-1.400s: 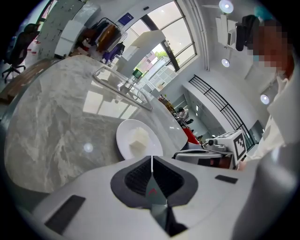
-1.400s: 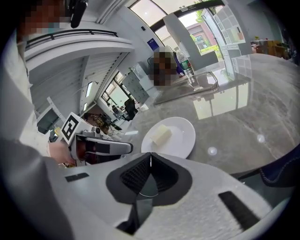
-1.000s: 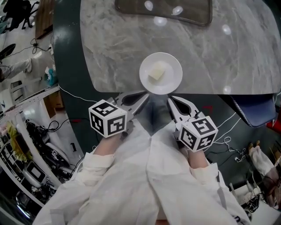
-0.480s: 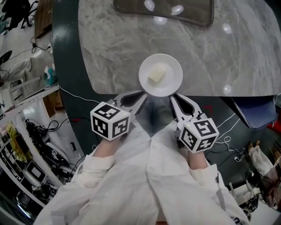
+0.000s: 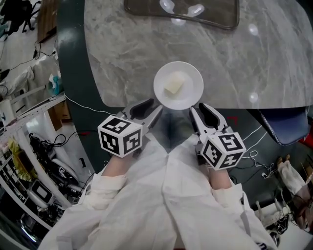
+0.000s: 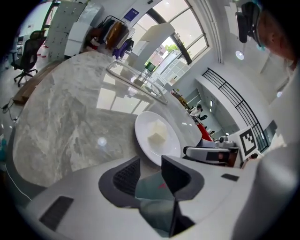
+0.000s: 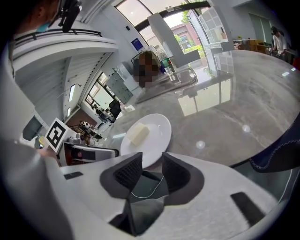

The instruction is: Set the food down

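Observation:
A white plate [image 5: 161, 73] with a pale block of food [image 5: 174, 85] rests on the grey marble table [image 5: 122, 49], close to its near edge. My left gripper [image 5: 149, 108] sits at the plate's near-left rim. Its jaws have just been opening and now stand open with nothing between them. In the left gripper view the plate [image 6: 140, 136] and food [image 6: 157, 133] lie just past the fingertips. My right gripper [image 5: 200, 113] is open at the near-right rim, with the plate [image 7: 157, 136] just beyond its empty jaws.
A dark glass tray [image 5: 181, 12] lies at the far side of the table. A dark blue cloth [image 5: 283, 122] hangs off the table's right edge. Cables and shelving crowd the floor at the left [image 5: 29, 161].
The left gripper's jaws have spread apart at the plate's near-left rim. The plate and food stay where they were, and the right gripper has hardly shifted.

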`<state>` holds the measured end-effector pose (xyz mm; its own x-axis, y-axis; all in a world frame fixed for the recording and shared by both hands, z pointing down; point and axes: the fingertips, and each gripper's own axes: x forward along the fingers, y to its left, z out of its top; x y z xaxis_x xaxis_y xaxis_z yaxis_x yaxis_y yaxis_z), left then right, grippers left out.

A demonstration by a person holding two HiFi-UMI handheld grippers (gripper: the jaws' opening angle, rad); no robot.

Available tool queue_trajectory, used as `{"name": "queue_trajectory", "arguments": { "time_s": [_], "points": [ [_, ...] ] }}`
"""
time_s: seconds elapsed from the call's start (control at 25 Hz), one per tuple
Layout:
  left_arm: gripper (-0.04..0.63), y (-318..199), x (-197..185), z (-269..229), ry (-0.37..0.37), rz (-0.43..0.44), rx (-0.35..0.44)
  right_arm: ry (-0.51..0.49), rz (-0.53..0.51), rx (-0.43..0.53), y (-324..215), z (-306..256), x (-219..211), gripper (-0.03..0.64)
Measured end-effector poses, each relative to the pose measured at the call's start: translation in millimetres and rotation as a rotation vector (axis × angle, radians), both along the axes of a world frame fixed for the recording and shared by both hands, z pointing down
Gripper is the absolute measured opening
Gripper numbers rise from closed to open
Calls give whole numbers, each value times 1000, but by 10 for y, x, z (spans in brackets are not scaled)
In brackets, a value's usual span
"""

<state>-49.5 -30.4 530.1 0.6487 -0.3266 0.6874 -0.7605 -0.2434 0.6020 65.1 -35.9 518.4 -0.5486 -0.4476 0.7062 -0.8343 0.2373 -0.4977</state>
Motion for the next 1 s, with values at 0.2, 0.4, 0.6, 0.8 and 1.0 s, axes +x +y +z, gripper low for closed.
{"name": "queue_trajectory", "arguments": {
  "time_s": [0.2, 0.4, 0.6, 0.8, 1.0],
  "points": [
    [131, -93, 3, -21, 27, -32, -4, 18, 10, -11, -24, 37, 38, 95],
    [132, -108, 21, -1, 35, -31, -12, 12, 9, -26, -38, 83, 7, 95],
    [132, -107, 40, -4, 31, -36, -14, 9, 15, -39, -37, 104, 3, 94],
    [130, -135, 32, 18, 59, -91, -16, 14, 17, -42, -33, 138, -2, 94],
    [126, -180, 42, 8, 60, -88, -10, 25, 26, -36, -44, 127, -22, 94]
  ]
}}
